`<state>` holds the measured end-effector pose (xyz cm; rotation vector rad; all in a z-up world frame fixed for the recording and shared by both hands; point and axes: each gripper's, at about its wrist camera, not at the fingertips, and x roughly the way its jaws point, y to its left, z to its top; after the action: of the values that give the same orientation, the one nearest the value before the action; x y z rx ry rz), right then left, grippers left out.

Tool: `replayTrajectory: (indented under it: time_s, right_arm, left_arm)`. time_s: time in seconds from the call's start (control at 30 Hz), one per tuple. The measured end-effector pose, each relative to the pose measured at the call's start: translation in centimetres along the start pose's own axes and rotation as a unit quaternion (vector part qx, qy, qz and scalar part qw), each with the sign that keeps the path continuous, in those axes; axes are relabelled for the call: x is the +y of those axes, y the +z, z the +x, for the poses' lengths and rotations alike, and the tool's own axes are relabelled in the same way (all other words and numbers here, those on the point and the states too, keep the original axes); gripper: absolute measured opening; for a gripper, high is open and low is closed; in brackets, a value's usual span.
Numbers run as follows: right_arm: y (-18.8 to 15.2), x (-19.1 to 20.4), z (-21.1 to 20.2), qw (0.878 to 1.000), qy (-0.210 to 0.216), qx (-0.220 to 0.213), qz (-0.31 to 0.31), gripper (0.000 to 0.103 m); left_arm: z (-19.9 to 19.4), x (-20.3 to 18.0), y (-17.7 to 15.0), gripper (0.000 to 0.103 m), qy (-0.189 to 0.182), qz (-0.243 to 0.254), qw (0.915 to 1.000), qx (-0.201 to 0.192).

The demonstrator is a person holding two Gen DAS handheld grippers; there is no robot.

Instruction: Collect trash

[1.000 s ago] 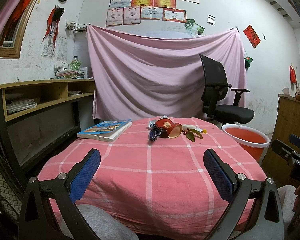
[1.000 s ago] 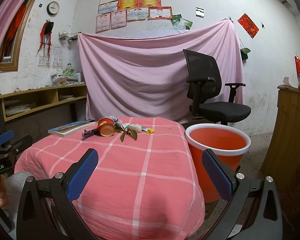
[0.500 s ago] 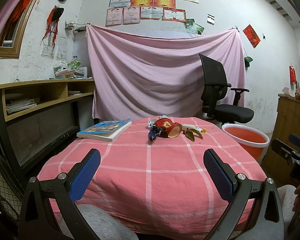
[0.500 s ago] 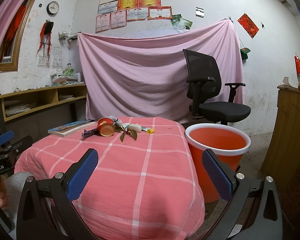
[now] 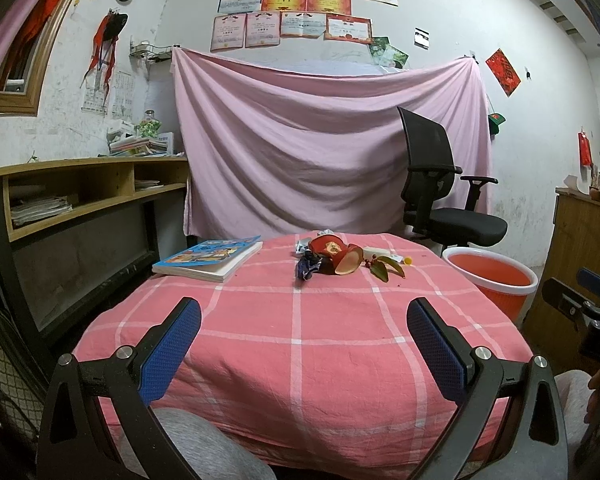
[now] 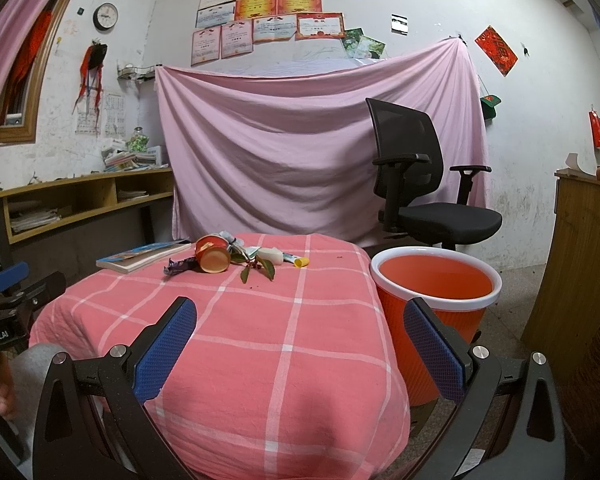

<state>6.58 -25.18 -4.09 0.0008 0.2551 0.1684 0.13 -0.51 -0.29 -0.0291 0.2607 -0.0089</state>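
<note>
1. Toward the centre of the left wrist frame, the trash sits in a small heap on the far part of the pink checked surface [image 5: 300, 344]: a tipped red paper cup [image 5: 334, 256], a dark crumpled wrapper [image 5: 307, 269] touching its left side, and a leafy sprig [image 5: 384, 267] just to its right.
2. Behind the sprig lies a pale tube with a yellow cap [image 6: 288, 257]; what it held is too small to read.
3. A blue-covered book [image 5: 210, 258], left of the heap, looks like a keeper rather than trash.
4. An orange bin [image 6: 436, 300] stands on the floor at centre right of the right wrist frame, close beside the surface's edge.
5. At the bottom of its own frame, the left tool [image 5: 303, 350] is spread wide with nothing between its blue pads, well short of the heap.
6. The right tool [image 6: 300, 348] is likewise spread and empty, low in its frame, the bin just past its right finger.
7. Judged from this, the task is at its start: nothing is gripped, and the bin's visible inside shows no trash.
8. The next move calls for reaching forward across the surface, closing on one item, probably the cup, and carrying it right to the bin.
</note>
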Motion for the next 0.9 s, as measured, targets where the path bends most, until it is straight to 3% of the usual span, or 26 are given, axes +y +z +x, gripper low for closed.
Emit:
replayTrajectory:
  time_s: [0.9]
  right_arm:
    - [-0.1, 0.2, -0.1, 1.000, 0.004, -0.002, 0.007, 0.103]
  left_arm:
    - [-0.2, -1.2, -0.4, 0.101, 0.002, -0.005, 1.0000, 0.002]
